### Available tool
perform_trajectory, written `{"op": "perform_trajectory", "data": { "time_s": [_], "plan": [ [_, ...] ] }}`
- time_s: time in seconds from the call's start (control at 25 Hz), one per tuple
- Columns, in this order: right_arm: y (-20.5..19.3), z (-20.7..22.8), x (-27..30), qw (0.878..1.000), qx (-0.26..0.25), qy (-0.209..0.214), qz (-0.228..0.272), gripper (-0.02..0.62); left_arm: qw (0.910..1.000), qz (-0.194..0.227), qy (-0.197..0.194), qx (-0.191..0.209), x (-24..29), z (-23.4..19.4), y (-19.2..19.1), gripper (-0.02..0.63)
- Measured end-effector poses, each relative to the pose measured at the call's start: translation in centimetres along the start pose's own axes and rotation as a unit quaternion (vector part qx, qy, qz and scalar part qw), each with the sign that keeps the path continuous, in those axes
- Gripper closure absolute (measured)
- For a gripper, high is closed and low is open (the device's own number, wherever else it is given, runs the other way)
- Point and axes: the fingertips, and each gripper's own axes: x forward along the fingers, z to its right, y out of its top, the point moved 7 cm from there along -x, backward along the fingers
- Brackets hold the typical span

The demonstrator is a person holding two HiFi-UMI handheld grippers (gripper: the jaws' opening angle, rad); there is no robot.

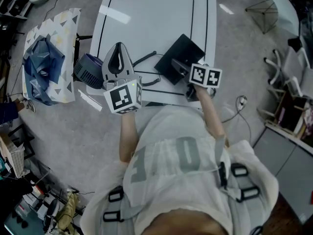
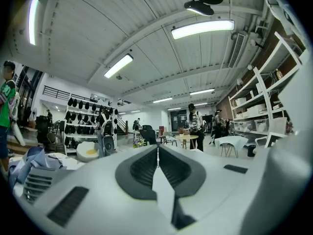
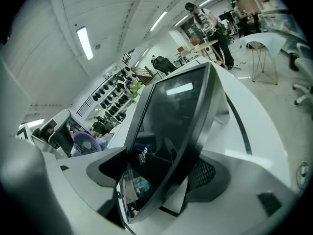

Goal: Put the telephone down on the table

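We see a white table [image 1: 156, 18] with thin black lines on it. The phone [image 1: 180, 58] is a flat black slab. In the head view it looks to lie on the table, near the front edge and a bit to the right. The right tongs [image 1: 181, 70] point down at the near end of the phone. In the right gripper view the phone [image 3: 176, 116] sits between the two jaws of the right tongs [image 3: 157, 173]. These jaws are spread wide, and they do not seem to squeeze the phone. Its shiny dark side faces the left jaw. The left tongs [image 1: 118, 49] hang to the left of the phone and do not touch it. In the left gripper view the left tongs [image 2: 157, 150] are closed tight, with the jaws together and nothing between them. They point out into the big room. A black cord [image 1: 145, 58] lies on the table between the two tongs. A purple fan [image 1: 88, 68] sits by the left edge of the table, just beside the left tongs. Farther left, a blue cloth [image 1: 41, 62] lies on the floor. Far off in the room a person [image 2: 194, 124] stands by a small table.
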Motion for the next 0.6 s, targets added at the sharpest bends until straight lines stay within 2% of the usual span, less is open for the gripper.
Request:
{"op": "perform_trajectory", "data": {
  "time_s": [0.4, 0.6],
  "plan": [
    [-0.9, -0.2, -0.6, 0.999, 0.037, -0.026, 0.007, 0.264, 0.9999, -0.002, -0.012, 0.003, 0.0, 1.3, -0.1, 0.594],
    [-1.4, 0.1, -1.1, 0.999, 0.032, -0.029, 0.004, 0.264, 0.9998, -0.004, -0.019, 0.004, -0.1, 1.9, -0.1, 0.594]
  ]
}}
